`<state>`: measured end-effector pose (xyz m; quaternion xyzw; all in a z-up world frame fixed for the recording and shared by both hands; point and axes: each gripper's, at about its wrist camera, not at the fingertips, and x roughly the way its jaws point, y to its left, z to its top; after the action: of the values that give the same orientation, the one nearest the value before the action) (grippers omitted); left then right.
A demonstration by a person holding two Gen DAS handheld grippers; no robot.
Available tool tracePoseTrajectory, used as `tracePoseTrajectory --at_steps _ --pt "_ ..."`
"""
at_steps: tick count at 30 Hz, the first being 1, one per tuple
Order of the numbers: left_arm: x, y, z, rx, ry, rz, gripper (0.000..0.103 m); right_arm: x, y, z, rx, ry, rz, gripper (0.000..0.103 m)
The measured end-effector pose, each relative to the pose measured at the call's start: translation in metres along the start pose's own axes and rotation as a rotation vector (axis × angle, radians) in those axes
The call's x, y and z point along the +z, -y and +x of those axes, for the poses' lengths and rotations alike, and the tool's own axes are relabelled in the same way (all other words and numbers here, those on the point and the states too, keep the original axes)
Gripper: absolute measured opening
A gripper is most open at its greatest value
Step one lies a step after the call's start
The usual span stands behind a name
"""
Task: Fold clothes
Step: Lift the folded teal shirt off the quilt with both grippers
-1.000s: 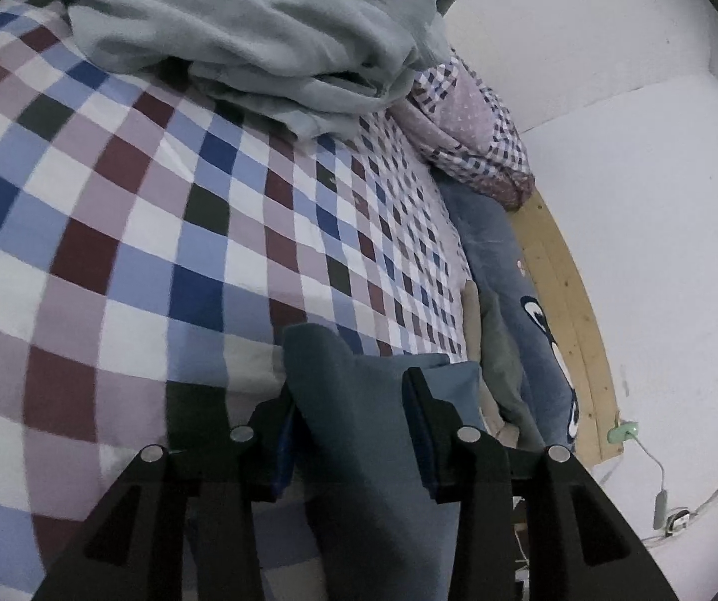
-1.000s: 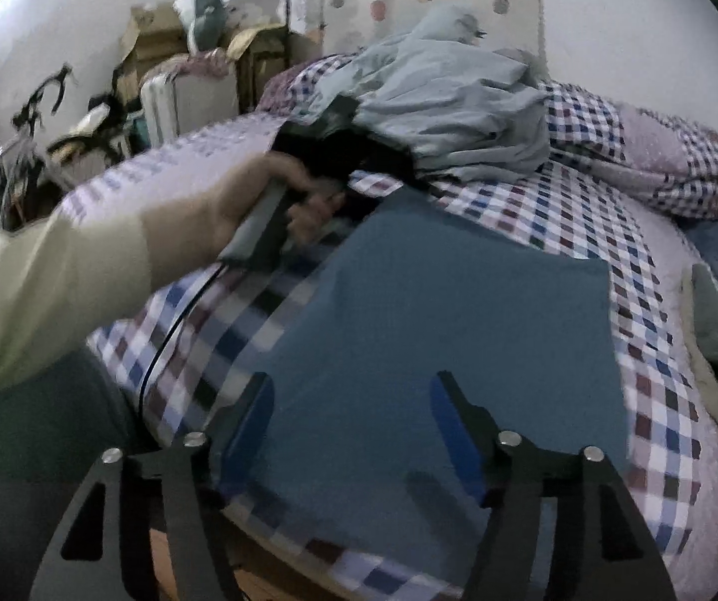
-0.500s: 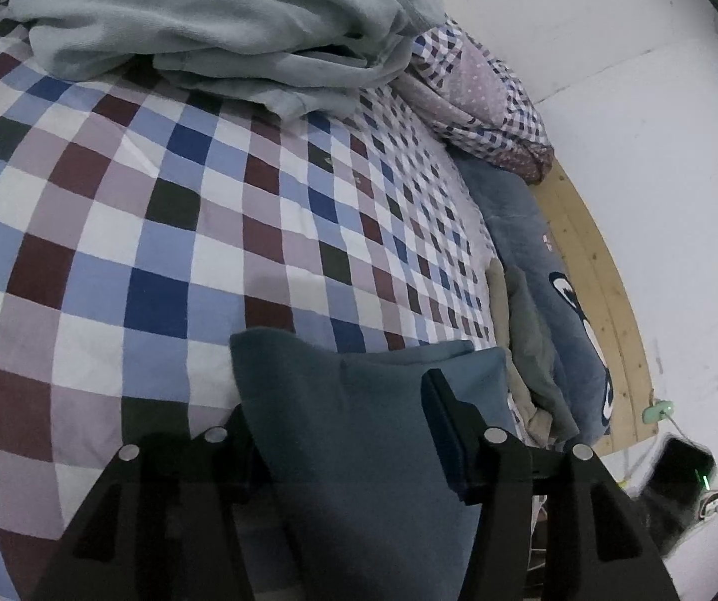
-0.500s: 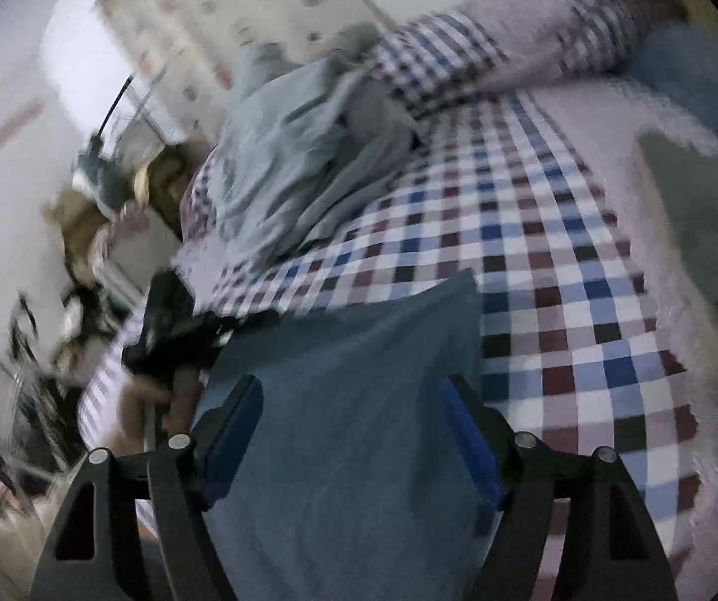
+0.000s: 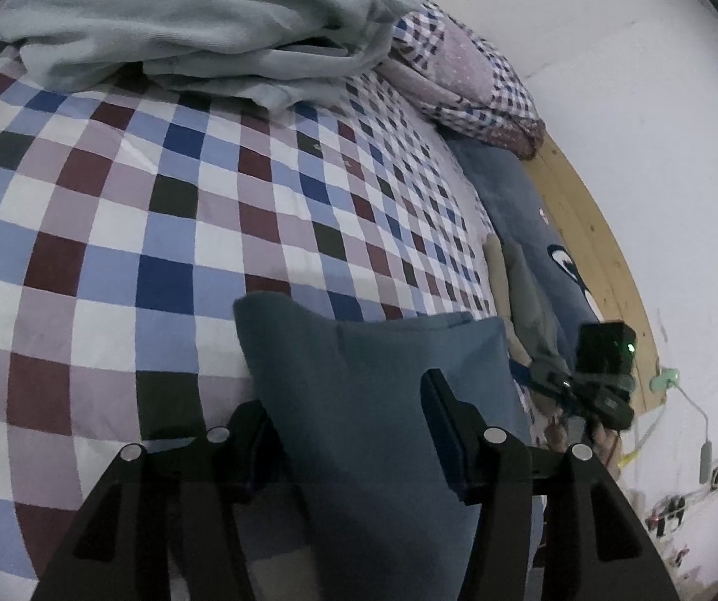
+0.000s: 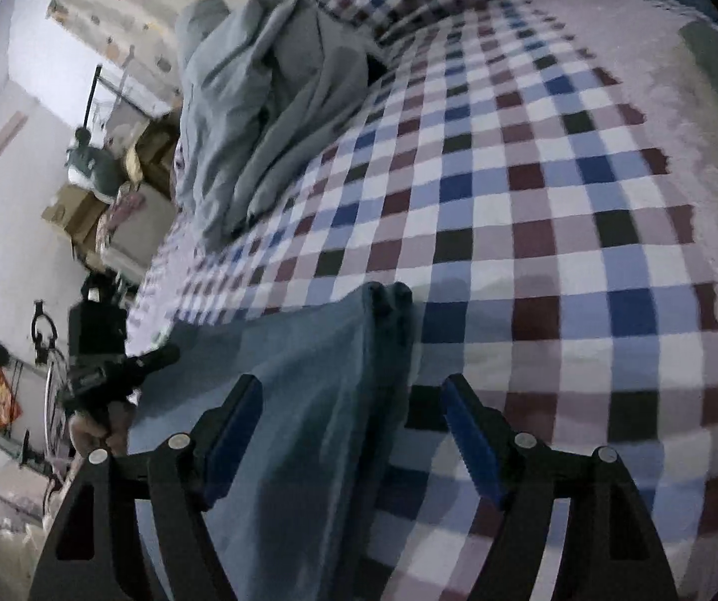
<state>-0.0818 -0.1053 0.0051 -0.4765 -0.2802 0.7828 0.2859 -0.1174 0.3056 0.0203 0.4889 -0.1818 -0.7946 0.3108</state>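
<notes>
Garment (image 5: 379, 400) between fingers of left claw (image 5: 349, 430) and right claw (image 6: 354, 430); both spread wide, ungripped.

Garment (image 5: 374, 400) on bedspread (image 5: 158, 230) (bedding heap (image 5: 199, 25) behind).

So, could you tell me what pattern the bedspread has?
Blue, maroon and white checks on the bedspread, clearest from the left wrist.

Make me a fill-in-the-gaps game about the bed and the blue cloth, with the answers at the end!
1. The blue cloth lies on a bedspread with a ____ pattern.
2. The fingers of the left gripper and the right gripper are black with ____ pads.
3. The heap of bedding at the far end of the bed is pale ____.
4. Beyond the bed, in the left wrist view, runs a strip of ____ boards.

Answers: checked; blue; grey; wooden
</notes>
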Motion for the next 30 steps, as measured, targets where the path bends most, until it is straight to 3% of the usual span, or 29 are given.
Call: tracePoseTrajectory --at_steps 3,8,14,24,27,30 --pt "0.000 -0.003 -0.001 0.014 0.010 -0.007 0.052 0.005 0.004 0.019 0.026 -0.039 -0.010 0.078" --pt "0.000 -0.015 -0.001 0.045 0.033 -0.058 0.023 0.016 0.010 0.044 0.096 -0.086 -0.018 0.079" --pt "0.000 -0.023 -0.002 0.035 0.054 -0.078 0.013 0.027 0.008 0.062 0.206 -0.110 -0.020 0.079" --pt "0.001 -0.026 -0.002 -0.003 0.027 -0.082 0.011 0.022 0.001 0.065 0.254 -0.134 -0.072 0.078" --pt "0.003 -0.026 0.000 -0.017 0.012 -0.088 0.015 0.021 0.001 0.067 0.252 -0.145 -0.079 0.078" --pt "0.003 -0.021 -0.001 -0.041 0.003 -0.072 0.027 0.018 0.002 0.070 0.238 -0.140 -0.088 0.074"
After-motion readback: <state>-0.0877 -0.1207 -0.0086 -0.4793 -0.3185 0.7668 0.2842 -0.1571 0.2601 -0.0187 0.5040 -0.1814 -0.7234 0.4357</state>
